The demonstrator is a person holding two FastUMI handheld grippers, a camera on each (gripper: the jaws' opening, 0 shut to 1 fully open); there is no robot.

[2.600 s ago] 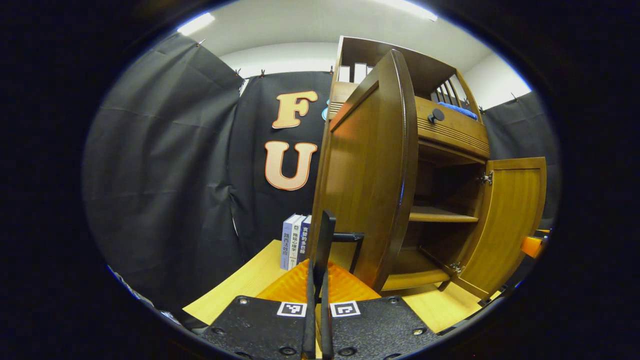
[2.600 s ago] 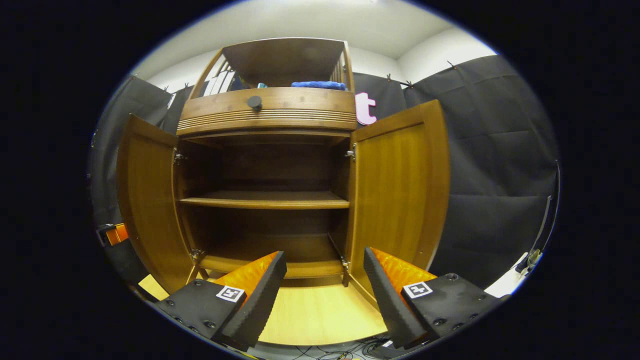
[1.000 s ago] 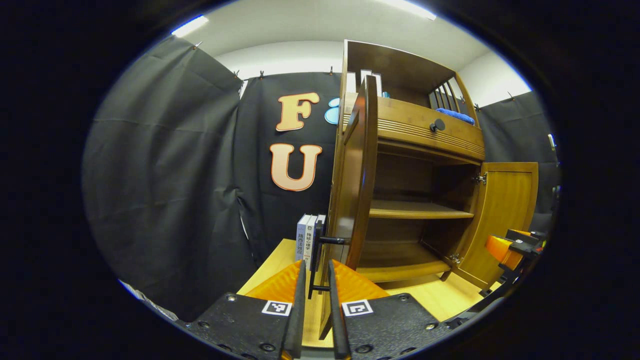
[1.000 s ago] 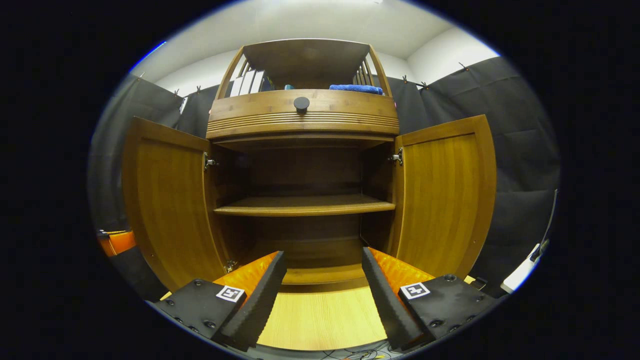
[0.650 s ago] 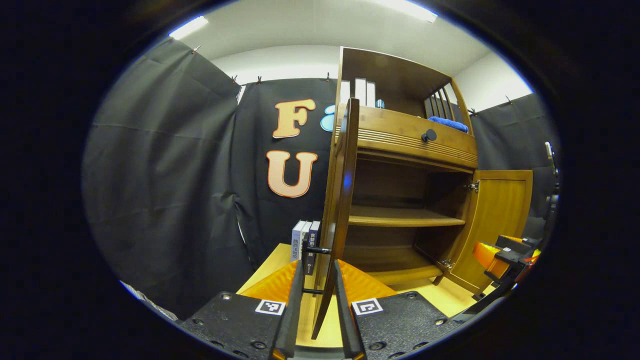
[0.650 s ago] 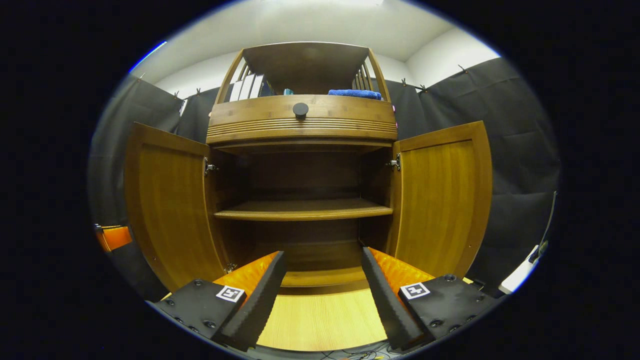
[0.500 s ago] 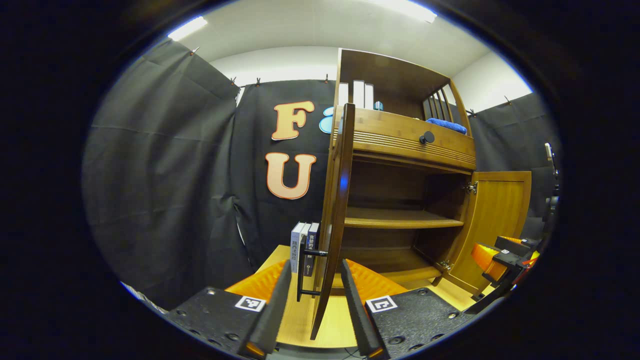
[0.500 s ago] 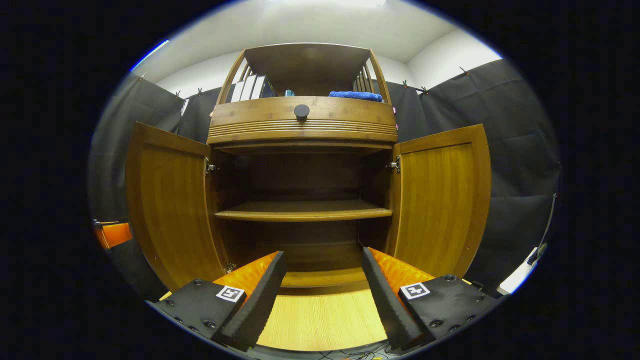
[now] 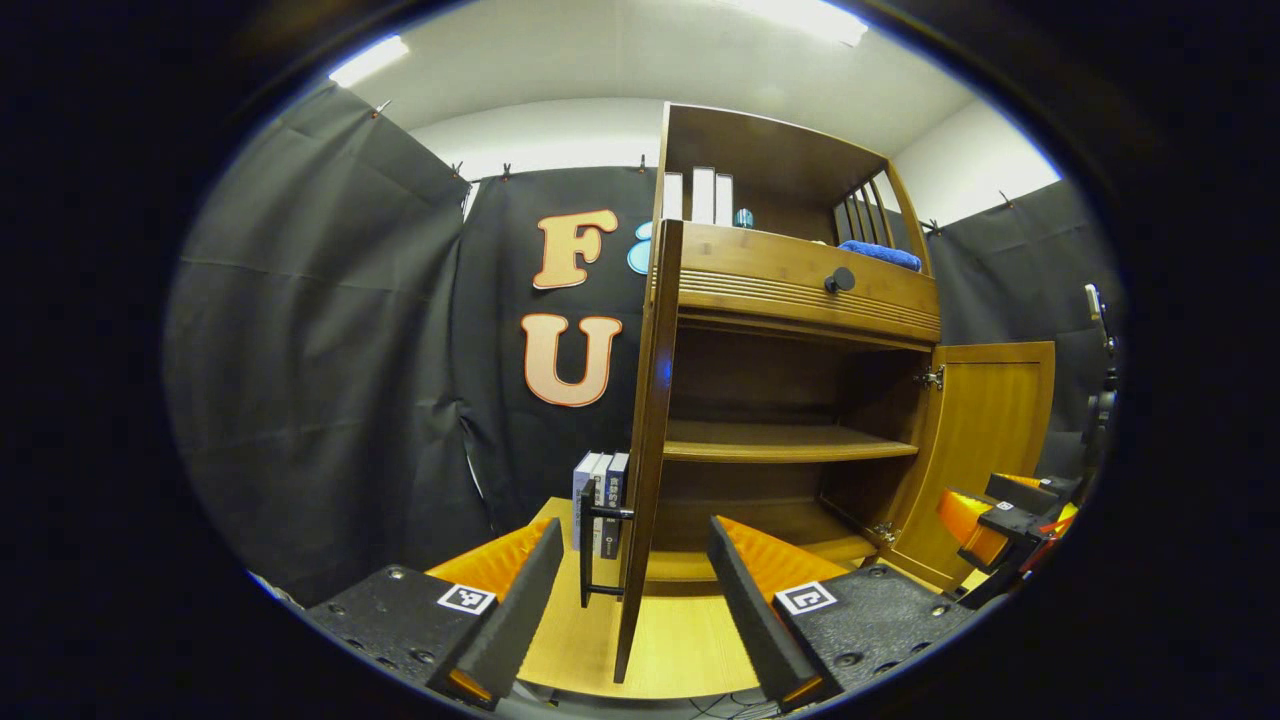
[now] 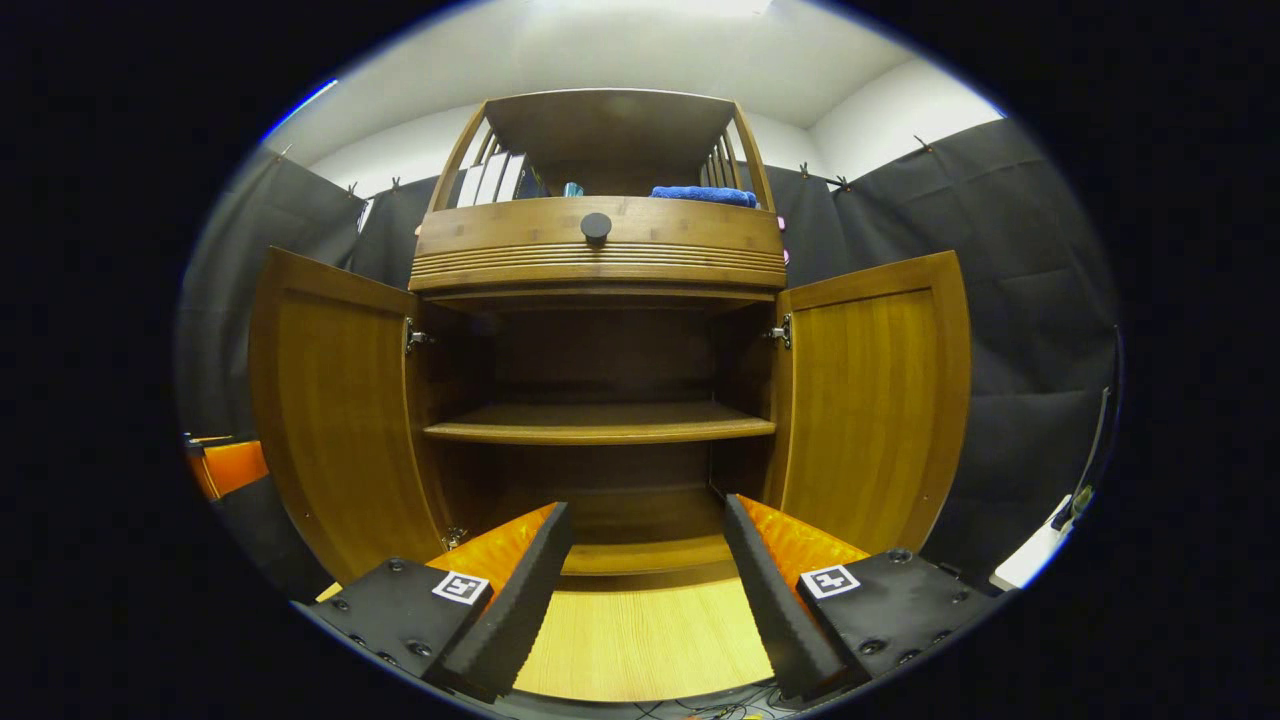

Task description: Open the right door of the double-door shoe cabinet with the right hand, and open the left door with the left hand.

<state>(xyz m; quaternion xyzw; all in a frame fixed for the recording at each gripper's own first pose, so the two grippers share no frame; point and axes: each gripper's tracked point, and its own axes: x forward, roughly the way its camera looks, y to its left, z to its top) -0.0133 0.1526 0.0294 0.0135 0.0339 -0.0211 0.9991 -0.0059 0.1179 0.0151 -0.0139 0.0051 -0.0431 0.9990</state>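
Wooden left door is judged stiff, best gripped by its bar handle; both grippers' jaws are seen apart, empty.

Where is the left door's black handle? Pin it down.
In the left gripper view, the black handle sits low on the left door, between the open left claw's fingers, untouched.

light wooden table — cabinet and books on it

Each hand-held gripper has two black textured blocks at the bottom of the frame, each with round screws and a small square black-and-white marker on its top face.
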